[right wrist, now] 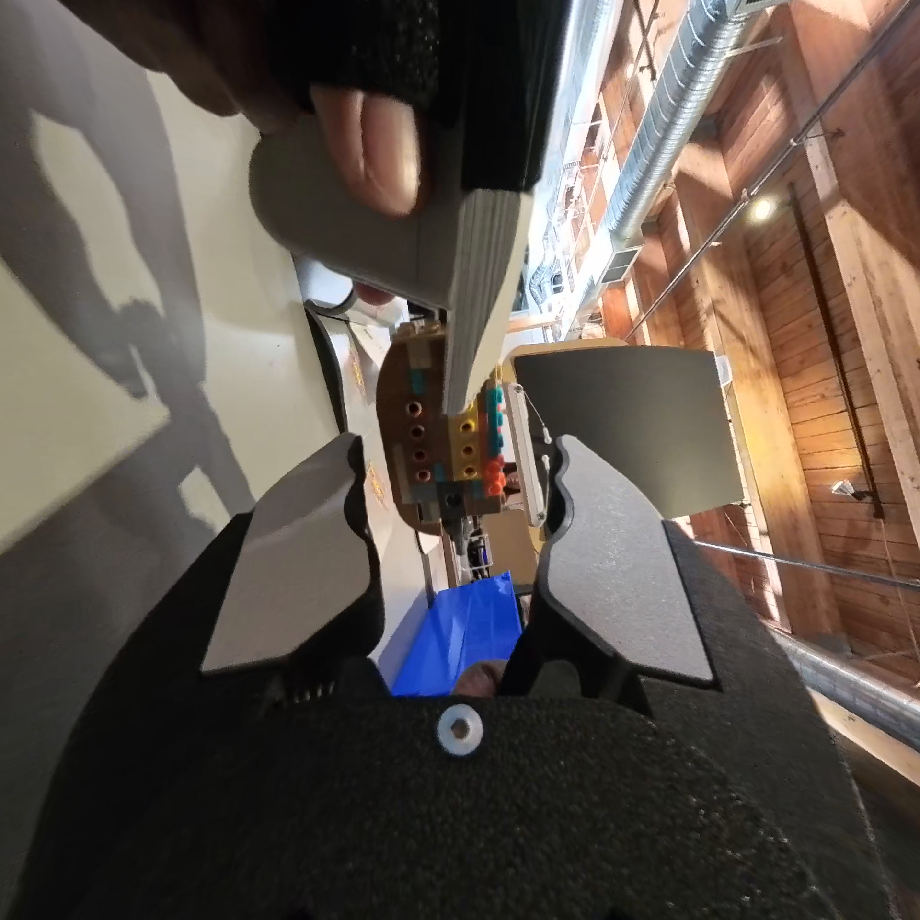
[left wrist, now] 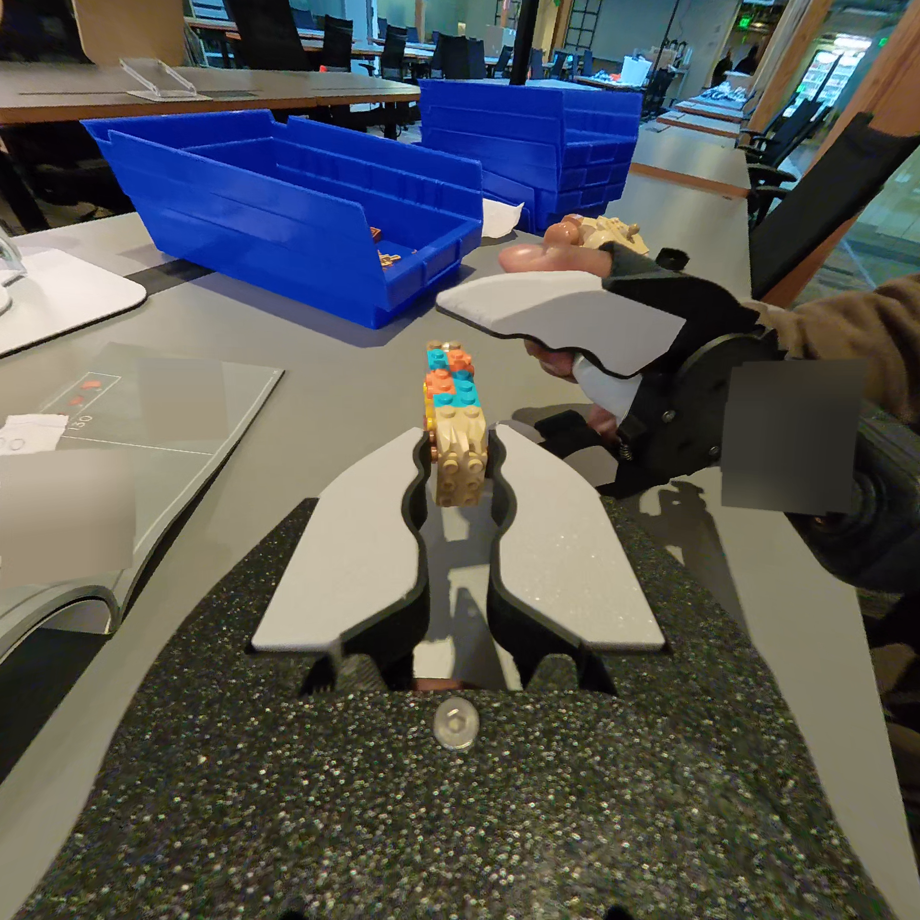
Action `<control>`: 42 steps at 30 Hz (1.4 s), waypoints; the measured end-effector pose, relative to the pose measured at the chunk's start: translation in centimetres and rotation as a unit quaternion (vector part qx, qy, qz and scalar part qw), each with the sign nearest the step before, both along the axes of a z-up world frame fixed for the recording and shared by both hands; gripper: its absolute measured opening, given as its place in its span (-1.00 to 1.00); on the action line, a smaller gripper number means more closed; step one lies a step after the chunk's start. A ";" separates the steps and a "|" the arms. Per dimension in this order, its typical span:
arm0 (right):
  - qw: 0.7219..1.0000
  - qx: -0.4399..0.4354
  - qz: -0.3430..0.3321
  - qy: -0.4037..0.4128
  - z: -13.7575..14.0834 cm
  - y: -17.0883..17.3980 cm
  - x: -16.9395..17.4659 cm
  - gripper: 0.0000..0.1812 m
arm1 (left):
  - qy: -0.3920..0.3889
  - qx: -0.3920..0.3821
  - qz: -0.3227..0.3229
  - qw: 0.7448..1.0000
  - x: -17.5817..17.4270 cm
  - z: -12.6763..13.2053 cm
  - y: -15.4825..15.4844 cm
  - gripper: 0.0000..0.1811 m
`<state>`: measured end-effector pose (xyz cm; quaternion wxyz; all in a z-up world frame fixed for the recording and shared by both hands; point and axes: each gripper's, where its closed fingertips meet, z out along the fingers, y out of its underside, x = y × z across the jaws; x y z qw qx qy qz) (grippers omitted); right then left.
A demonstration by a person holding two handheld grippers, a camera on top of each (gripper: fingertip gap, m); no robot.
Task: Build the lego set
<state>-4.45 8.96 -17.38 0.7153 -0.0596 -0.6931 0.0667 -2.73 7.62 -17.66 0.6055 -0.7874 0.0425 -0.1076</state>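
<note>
Left wrist view | left tongs (left wrist: 459, 450) clamp one lego build (left wrist: 455, 423) | right tongs (right wrist: 458, 465) wide | two blue bins (left wrist: 298, 209)

Grey table (left wrist: 308, 338) — an open blue bin (left wrist: 279, 219) stands on it, a stack of blue bins (left wrist: 537, 144) just behind to the right. White paper (left wrist: 500, 219) lies between them. A grey booklet (left wrist: 164, 448) lies open at left, beyond it a white pad (left wrist: 74, 298). Black chairs (left wrist: 393, 42) stand far behind — wooden ceiling (right wrist: 821, 348) overhead.

Partly hidden — lego build (left wrist: 455, 428), flanks covered by the clamping left gripper (left wrist: 457, 450); booklet (left wrist: 149, 448) cut by the left edge (grey patches overlaid); bin (left wrist: 279, 219) contents too small.
</note>
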 end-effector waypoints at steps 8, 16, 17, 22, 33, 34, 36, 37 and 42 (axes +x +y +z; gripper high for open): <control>0.997 -0.067 0.028 -0.020 0.4 -0.1 0.5 -0.26 | -0.115 0.014 -0.039 0.993 0.1 0.5 -0.5 -0.76; 0.992 -0.109 0.046 -0.031 0.8 0.0 0.8 -0.26 | -0.199 0.023 -0.058 0.978 -0.5 0.7 -0.7 -0.76; 0.993 -0.107 0.046 -0.033 0.7 0.0 0.8 -0.26 | -0.192 0.020 -0.055 0.980 -0.5 0.6 -0.7 -0.76; 0.995 -0.071 0.048 -0.045 -0.2 -0.3 0.7 -0.27 | -0.117 0.008 -0.028 0.993 -0.6 0.0 -0.3 -0.76; 0.999 0.009 0.036 -0.029 -0.9 -0.7 0.1 -0.48 | 0.030 0.006 -0.009 1.000 0.9 -0.2 0.1 -0.76; 0.999 0.011 0.037 -0.028 -0.9 -0.7 0.2 -0.48 | 0.035 0.008 -0.008 0.999 0.9 -0.2 0.1 -0.76; 0.999 0.014 0.038 -0.027 -0.8 -0.7 0.2 -0.49 | 0.043 0.009 -0.009 0.999 1.0 -0.2 0.1 -0.76; 0.999 0.016 0.038 -0.026 -0.7 -0.8 0.3 -0.49 | 0.047 0.010 -0.009 0.999 1.1 -0.1 0.1 -0.76; 0.999 0.024 0.034 -0.034 -0.9 -0.7 0.5 -0.49 | 0.080 0.008 -0.009 0.997 1.3 -0.2 0.1 -0.76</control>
